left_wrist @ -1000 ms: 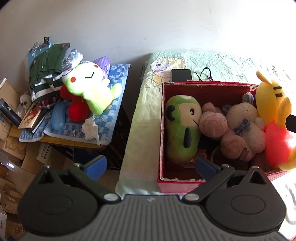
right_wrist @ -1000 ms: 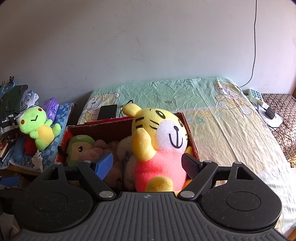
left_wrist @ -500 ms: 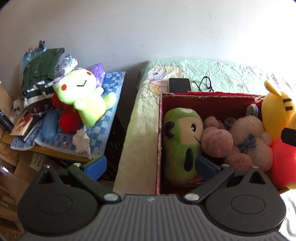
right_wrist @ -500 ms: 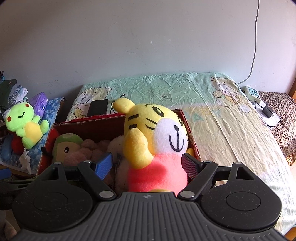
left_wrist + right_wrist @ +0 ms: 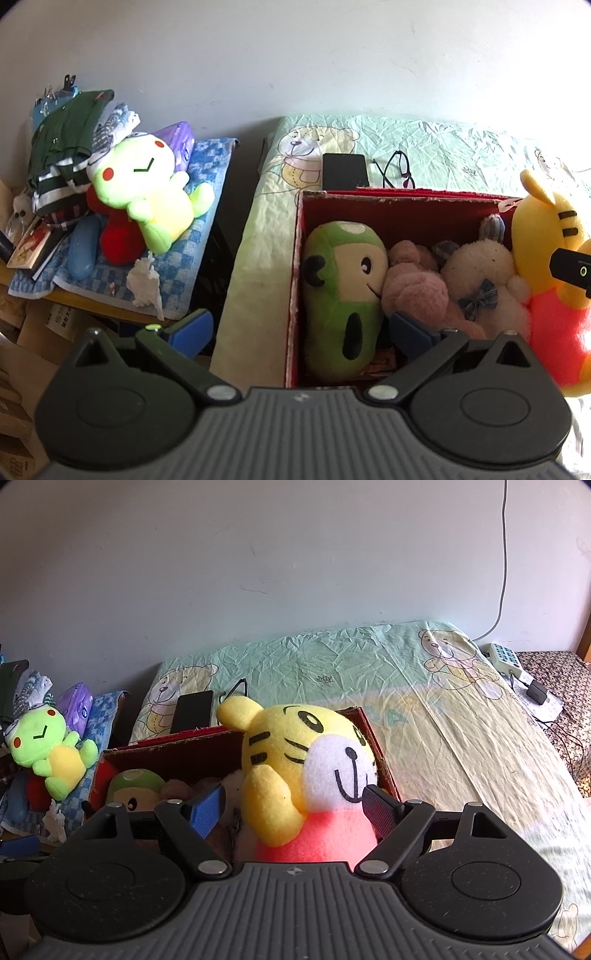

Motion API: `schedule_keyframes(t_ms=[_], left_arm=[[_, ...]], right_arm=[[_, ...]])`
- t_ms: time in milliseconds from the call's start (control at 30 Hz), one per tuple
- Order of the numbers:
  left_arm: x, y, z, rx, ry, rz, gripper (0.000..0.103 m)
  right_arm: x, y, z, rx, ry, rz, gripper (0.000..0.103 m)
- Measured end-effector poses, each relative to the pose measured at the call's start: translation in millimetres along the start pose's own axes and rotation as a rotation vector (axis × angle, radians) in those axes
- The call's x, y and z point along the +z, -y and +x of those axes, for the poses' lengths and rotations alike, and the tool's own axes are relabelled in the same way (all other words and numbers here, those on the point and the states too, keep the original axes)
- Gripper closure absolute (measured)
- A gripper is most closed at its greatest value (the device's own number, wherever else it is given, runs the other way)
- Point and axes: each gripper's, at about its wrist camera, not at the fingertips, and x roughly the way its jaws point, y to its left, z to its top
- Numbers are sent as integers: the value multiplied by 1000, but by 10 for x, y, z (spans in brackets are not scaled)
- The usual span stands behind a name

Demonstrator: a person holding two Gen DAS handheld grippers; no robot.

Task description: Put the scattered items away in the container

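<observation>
Four plush toys are sitting in one red box (image 5: 300, 258): one green plush (image 5: 341, 295) between the left gripper's fingers, one pink plush (image 5: 413, 288), one white plush (image 5: 484, 273) beyond its right finger, one yellow tiger (image 5: 295, 764) between the right gripper's fingers. One lime frog plush (image 5: 147, 195) is lying beyond the left finger, outside. One phone (image 5: 345, 170) and one pair of glasses (image 5: 397, 171) are lying behind the box.

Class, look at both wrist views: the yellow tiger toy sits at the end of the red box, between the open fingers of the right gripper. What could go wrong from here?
1. The tiger toy stands tall above the red box rim, so it may tip out onto the bed sheet.
2. The box looks crowded: the green toy, pink toy and white toy leave little room.
3. The right gripper is open around the tiger, so closing could snag it.
</observation>
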Motion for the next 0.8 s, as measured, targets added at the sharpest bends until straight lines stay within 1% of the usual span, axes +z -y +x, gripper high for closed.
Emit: schedule_keyframes(t_ms=[133, 267, 433, 533, 700, 733, 800], left_arm=[[-35, 0, -15, 1, 4, 16, 1], [-70, -39, -46, -3, 7, 5, 1], [-101, -45, -98, 9, -2, 15, 1], [-110, -46, -118, 5, -20, 12, 1], [-151, -12, -111, 9, -35, 17, 1], [-163, 2, -107, 11, -38, 19, 1], [-179, 18, -99, 7, -45, 13, 1]], right_arm=[[-17, 8, 9, -4, -5, 5, 20], [-33, 8, 8, -11, -8, 9, 20], [-85, 25, -49, -2, -15, 15, 24], [-131, 58, -140, 25, -4, 34, 25], [-206, 57, -237, 19, 24, 13, 26], [-215, 68, -240, 26, 24, 13, 27], [-229, 73, -239, 37, 20, 8, 33]])
